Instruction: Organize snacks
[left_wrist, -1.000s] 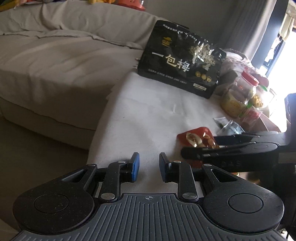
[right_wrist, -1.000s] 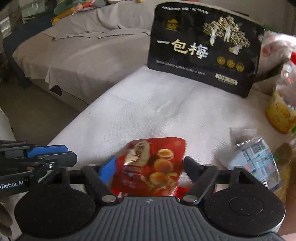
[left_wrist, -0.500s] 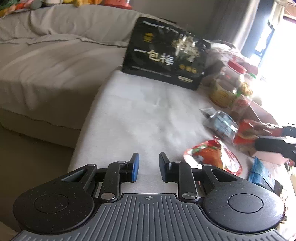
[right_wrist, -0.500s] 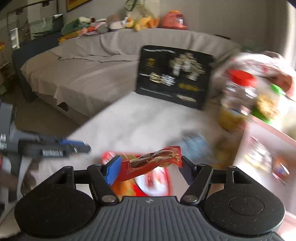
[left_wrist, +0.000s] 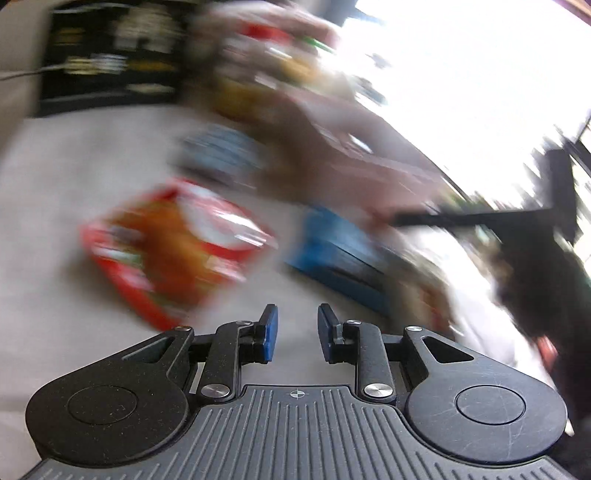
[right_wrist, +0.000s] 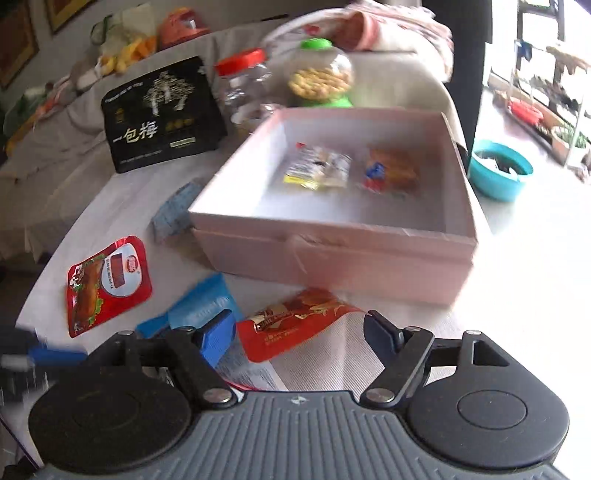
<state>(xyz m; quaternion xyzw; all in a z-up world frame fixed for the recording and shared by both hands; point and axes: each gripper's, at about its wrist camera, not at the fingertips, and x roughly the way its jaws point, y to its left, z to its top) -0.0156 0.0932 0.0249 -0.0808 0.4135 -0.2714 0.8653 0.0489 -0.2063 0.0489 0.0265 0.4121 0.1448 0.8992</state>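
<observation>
Two packets sat in pink box (right_wrist: 332, 236): yellow-white one (right_wrist: 317, 167) left, orange one (right_wrist: 393, 170) right. Black bag (right_wrist: 162, 116) far left read 一包梅. Right gripper (right_wrist: 299, 332) opening, red pouch (right_wrist: 295, 321) between jaws, near box. Left gripper (left_wrist: 293, 328) closed, empty.

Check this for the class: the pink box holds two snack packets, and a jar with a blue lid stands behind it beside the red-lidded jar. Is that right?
Not quite. The lid is green, not blue, as the right wrist view shows. The rest stands: the pink box holds two packets, one yellow and one orange, and the jar stands behind it beside the red-lidded jar.
</observation>
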